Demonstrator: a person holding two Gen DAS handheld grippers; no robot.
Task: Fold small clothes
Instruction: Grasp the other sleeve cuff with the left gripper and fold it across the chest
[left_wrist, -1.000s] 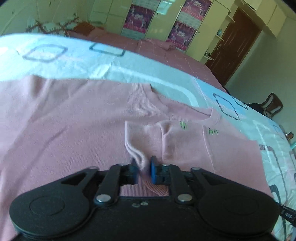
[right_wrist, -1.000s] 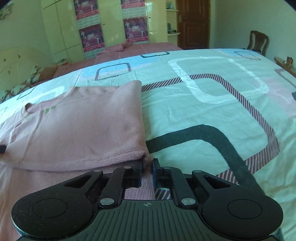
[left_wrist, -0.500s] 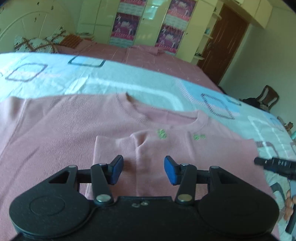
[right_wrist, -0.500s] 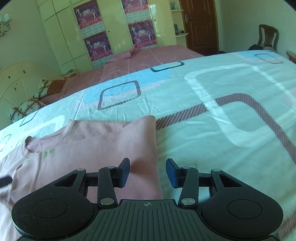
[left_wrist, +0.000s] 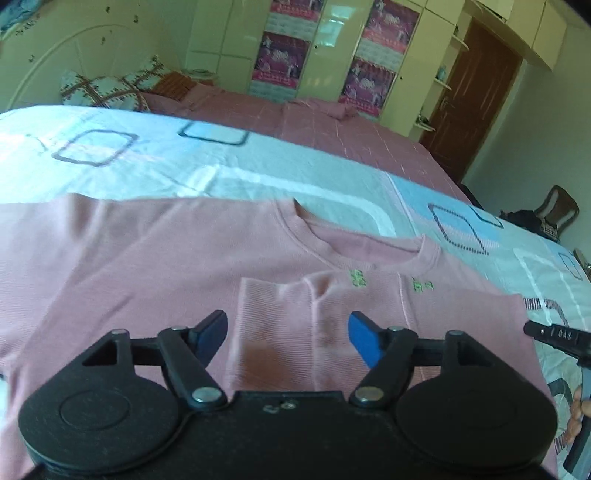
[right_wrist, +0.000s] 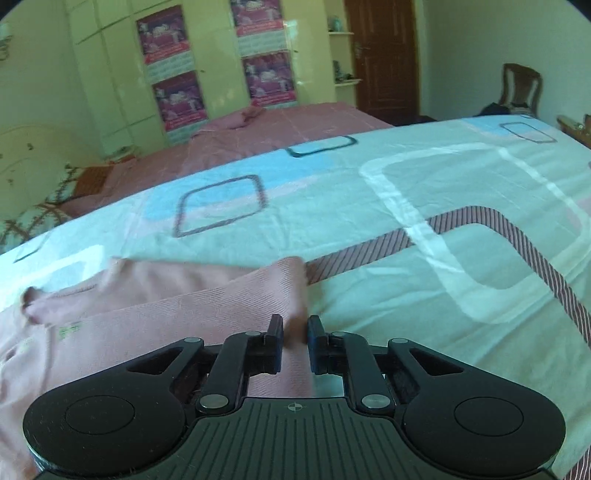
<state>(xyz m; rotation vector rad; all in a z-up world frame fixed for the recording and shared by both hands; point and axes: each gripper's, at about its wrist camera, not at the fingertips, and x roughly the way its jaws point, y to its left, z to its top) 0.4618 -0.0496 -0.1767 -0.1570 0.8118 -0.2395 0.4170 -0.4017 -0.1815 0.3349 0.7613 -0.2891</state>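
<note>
A pink sweater (left_wrist: 147, 258) lies flat on the patterned bedsheet (left_wrist: 258, 173), neckline away from me, with one side folded over its chest (left_wrist: 369, 314). My left gripper (left_wrist: 287, 325) hovers over that folded part. Its jaws are opening wide and the blue pads touch nothing. In the right wrist view, the sweater (right_wrist: 166, 317) fills the lower left. My right gripper (right_wrist: 294, 326) is closing at the right-hand fold edge, near the upper corner, with pink fabric pinched between its pads.
The sheet (right_wrist: 406, 206) stretches far to the right of the sweater. A second bed with a pink cover (left_wrist: 332, 129) and a wardrobe with posters (right_wrist: 173, 81) stand behind. A chair (right_wrist: 521, 85) and a brown door (right_wrist: 384, 55) are at the far right.
The left jaws let go of the pink fold and spread wide; the fold now lies flat. The right gripper opened, moved up along the fold edge, then closed on fabric again.
</note>
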